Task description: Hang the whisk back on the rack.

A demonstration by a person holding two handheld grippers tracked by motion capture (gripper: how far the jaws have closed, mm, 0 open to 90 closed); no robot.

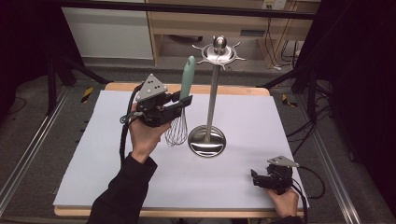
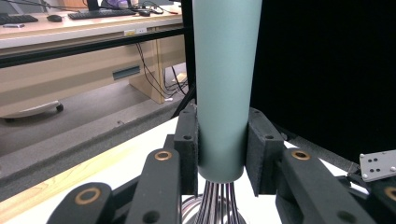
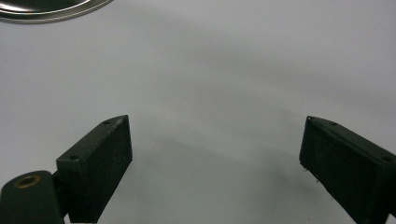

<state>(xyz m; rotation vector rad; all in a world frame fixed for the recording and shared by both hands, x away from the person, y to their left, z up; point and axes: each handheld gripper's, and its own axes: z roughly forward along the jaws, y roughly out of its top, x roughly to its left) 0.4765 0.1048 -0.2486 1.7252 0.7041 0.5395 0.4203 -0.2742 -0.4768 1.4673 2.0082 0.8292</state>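
Observation:
A whisk with a pale green handle (image 1: 187, 77) and wire loops (image 1: 177, 131) stands upright above the white sheet. My left gripper (image 1: 183, 101) is shut on the handle's lower end, just above the wires. In the left gripper view the handle (image 2: 224, 84) rises between both pads (image 2: 187, 154), which press on it, and my left gripper (image 2: 223, 154) clamps it. A steel utensil stand (image 1: 212, 93) with a round base (image 1: 207, 141) and hooked crown (image 1: 219, 51) stands just right of the whisk. My right gripper (image 1: 253, 176) rests low at the front right, open; in its own view my right gripper (image 3: 215, 158) has nothing between the pads.
A white sheet (image 1: 243, 116) covers the wooden table (image 1: 233, 89). The stand's base rim (image 3: 46, 11) shows at the top left of the right gripper view. Black frame bars and cables flank the table. A wooden desk (image 2: 70, 70) stands beyond.

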